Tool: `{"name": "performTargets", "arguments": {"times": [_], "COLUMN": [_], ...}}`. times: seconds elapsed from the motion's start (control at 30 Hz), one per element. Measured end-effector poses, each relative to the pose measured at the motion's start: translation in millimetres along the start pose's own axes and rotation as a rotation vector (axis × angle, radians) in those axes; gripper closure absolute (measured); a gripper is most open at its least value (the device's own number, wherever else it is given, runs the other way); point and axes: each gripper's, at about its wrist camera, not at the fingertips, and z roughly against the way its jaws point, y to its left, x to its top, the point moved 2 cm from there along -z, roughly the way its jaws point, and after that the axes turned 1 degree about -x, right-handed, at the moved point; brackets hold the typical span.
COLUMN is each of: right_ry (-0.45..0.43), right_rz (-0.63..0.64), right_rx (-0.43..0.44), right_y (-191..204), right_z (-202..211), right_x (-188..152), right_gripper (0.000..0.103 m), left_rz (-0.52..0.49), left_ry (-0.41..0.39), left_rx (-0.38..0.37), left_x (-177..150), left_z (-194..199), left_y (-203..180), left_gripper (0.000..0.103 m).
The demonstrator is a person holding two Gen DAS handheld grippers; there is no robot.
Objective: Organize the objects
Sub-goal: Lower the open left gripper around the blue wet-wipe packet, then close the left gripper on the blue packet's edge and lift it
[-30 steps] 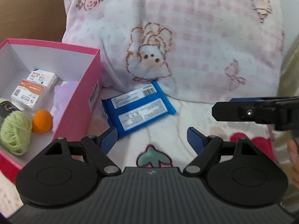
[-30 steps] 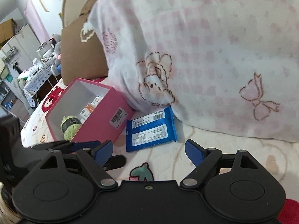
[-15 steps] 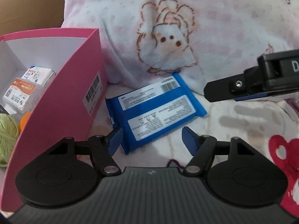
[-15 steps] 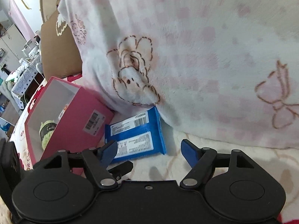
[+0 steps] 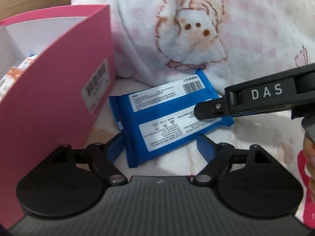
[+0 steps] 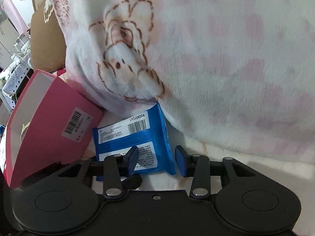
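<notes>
Blue packet [image 5: 169,122]: one; pink box [image 5: 55,90]: one

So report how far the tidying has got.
Done: small packets already lie in the pink box. In hand: the right gripper is closing around the blue packet's end; the left gripper straddles it, open. Left: lifting it into the box.

The blue packet [image 5: 169,122] lies hemmed in — pink box [image 5: 59,102] just left, plush blanket [image 5: 196,39] banked against its far edge. Open bedding [image 5: 246,137] lies only right and near — where the right gripper [image 6: 156,160] enters.
</notes>
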Motion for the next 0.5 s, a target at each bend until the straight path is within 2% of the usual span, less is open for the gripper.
{"name": "performTargets", "arguments": {"times": [0.03,0.13,0.23,0.5], "right_ry": [-0.006,-0.028,-0.038,-0.049], "right_rz": [-0.035,-0.089,-0.104,-0.094], "right_rx": [0.015,0.038,0.03,-0.002], "right_y": [-3.2,-9.5,-8.7,-0.4], "right_z": [1.1,4.4,10.5,30.4], "right_x": [-2.1,-10.4,-16.4,-35.2], "right_gripper": [0.065,0.071,0.079,0.083], "left_rz": [-0.004,-0.021,-0.044,-0.072], "left_ry": [-0.006,-0.036,-0.056,-0.058], "left_rx": [0.001,-0.011,-0.031,-0.146], "left_x": [-0.7,-3.0,-4.2,-10.9], "left_z": [-0.6,-1.4,2.0,15.0], "left_y": [-1.2,-2.7,-2.7,-0.5], "left_gripper": [0.02,0.02,0.03,0.038]}}
